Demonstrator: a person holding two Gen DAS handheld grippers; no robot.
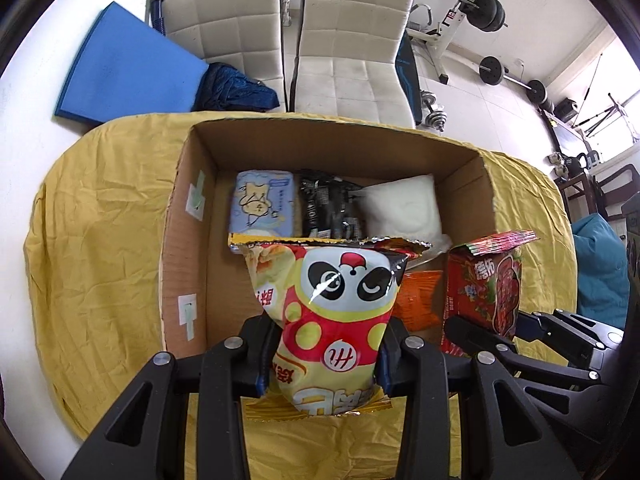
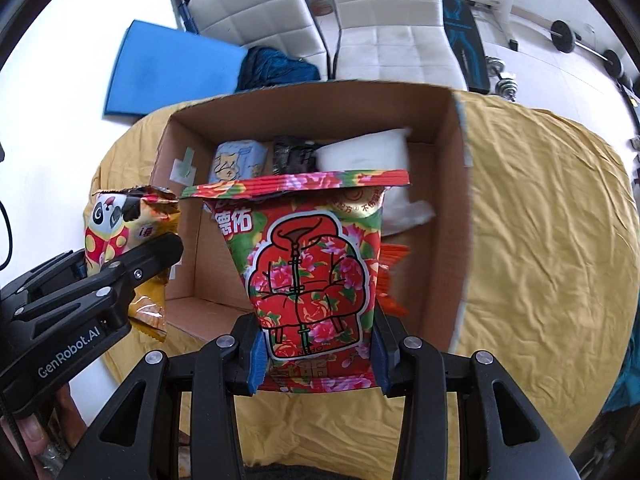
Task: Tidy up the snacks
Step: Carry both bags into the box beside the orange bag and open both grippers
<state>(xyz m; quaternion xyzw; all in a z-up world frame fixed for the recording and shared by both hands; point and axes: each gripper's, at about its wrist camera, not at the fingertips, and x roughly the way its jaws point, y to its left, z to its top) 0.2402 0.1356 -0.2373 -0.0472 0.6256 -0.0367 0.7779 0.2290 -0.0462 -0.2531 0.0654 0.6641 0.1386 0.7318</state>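
Left tool (image 1: 324,356): clenched on the panda snack bag (image 1: 336,312), pads pressing its lower half from both sides; the bag stands upright, its torn top edge uppermost.
Right tool (image 2: 318,354): clenched on the red flowered snack bag (image 2: 308,276), gripped low on both sides, the sealed top strip uppermost.
Where the bags are: both hang in the air over the near end of the cardboard box (image 1: 188,216), side by side, the panda bag toward the box's left wall, the flowered bag toward its right.
Box contents: a pale blue packet (image 1: 264,204), a black packet (image 1: 326,208) and a white packet (image 1: 404,208) lined up along the far wall; an orange packet (image 1: 420,300) lies low, between the two held bags in the left view.
Key relation: the box opening lies straight below and ahead of both tools; each bag's long axis runs up and down, so it would go in bottom first.
Nearer hand: neither clearly, as both look equally close to the opening.
Open room: bare cardboard floor shows along the left wall under the panda bag; the right side looks tighter, judging by the orange packet.
Edges: the near box wall is hidden behind the tools, so clearance there cannot be told.
Worktop: covered by a crumpled yellow cloth (image 2: 552,216), with broad free cloth to the right of the box.
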